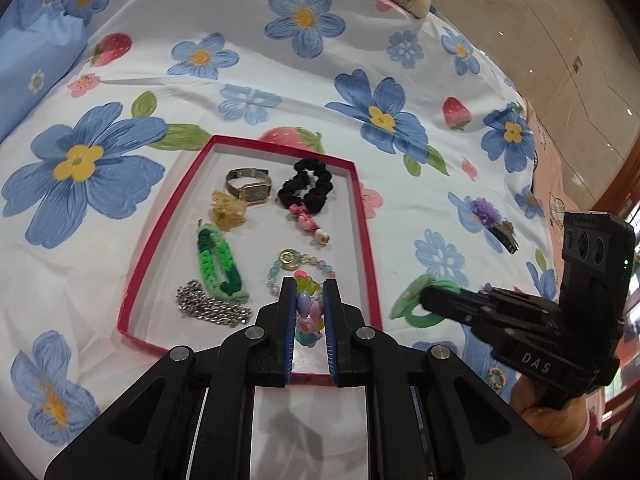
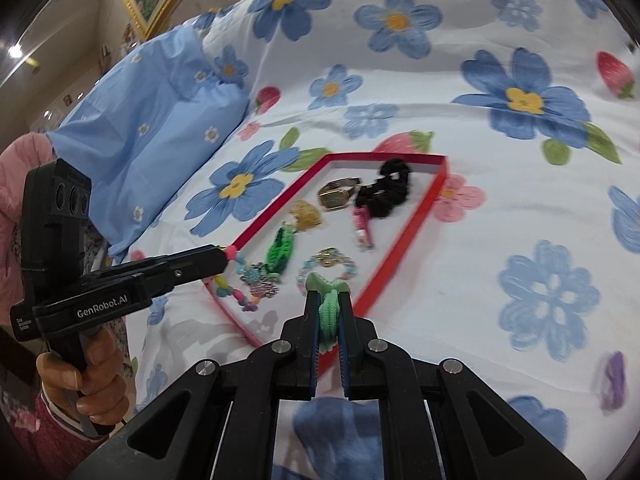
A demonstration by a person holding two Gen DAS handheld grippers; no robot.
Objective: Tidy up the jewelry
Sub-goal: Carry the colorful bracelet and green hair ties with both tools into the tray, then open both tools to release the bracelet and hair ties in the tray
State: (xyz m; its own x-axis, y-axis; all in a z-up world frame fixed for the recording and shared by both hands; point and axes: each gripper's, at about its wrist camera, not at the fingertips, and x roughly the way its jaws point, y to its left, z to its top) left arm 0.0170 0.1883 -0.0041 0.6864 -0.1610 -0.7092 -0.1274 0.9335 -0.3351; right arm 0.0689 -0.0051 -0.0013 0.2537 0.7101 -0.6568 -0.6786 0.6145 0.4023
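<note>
A red-rimmed tray lies on the flowered bedsheet and holds a watch, a black scrunchie, a yellow clip, a green braided bracelet, a silver chain and a pale bead bracelet. My left gripper is shut on a colourful bead bracelet over the tray's near end. My right gripper is shut on a green hair tie, just right of the tray; it also shows in the left wrist view.
A purple flower hair clip lies on the sheet to the right of the tray. A small bead ring lies near the right hand. A blue pillow sits at the left. Floor lies beyond the bed's right edge.
</note>
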